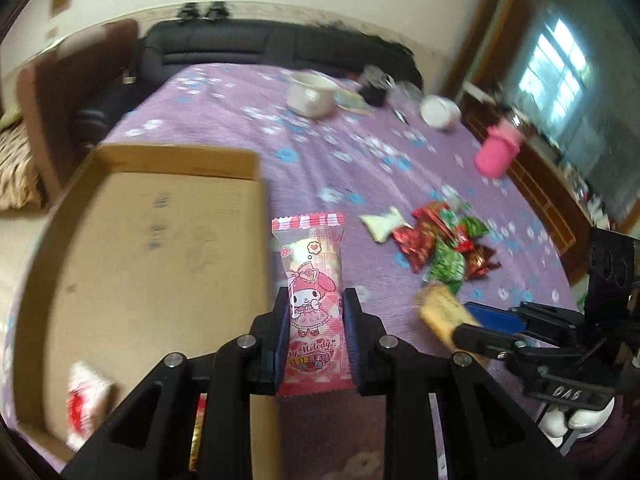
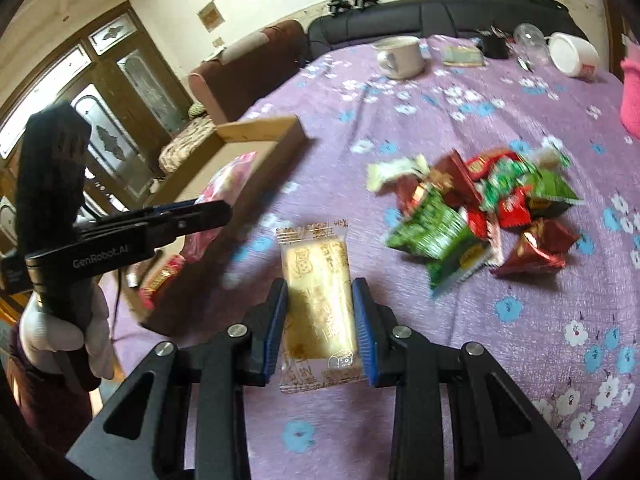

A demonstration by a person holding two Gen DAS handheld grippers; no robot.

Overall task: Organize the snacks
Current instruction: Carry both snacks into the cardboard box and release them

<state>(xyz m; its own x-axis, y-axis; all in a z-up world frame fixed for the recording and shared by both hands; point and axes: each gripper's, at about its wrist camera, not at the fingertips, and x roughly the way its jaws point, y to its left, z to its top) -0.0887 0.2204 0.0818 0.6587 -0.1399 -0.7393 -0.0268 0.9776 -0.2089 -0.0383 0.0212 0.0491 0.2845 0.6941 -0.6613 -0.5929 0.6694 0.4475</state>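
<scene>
Two grippers each pinch a snack above the purple flowered table (image 2: 520, 340). Between the left gripper's (image 1: 316, 300) fingers sits a pink My Melody packet (image 1: 314, 280), its top sticking out ahead of the fingertips, with the cardboard box (image 1: 160, 240) just left. Pressed between the right gripper's (image 2: 320, 292) fingers is a beige wafer packet (image 2: 316, 300); a heap of red and green snack bags (image 2: 480, 208) lies ahead to the right.
</scene>
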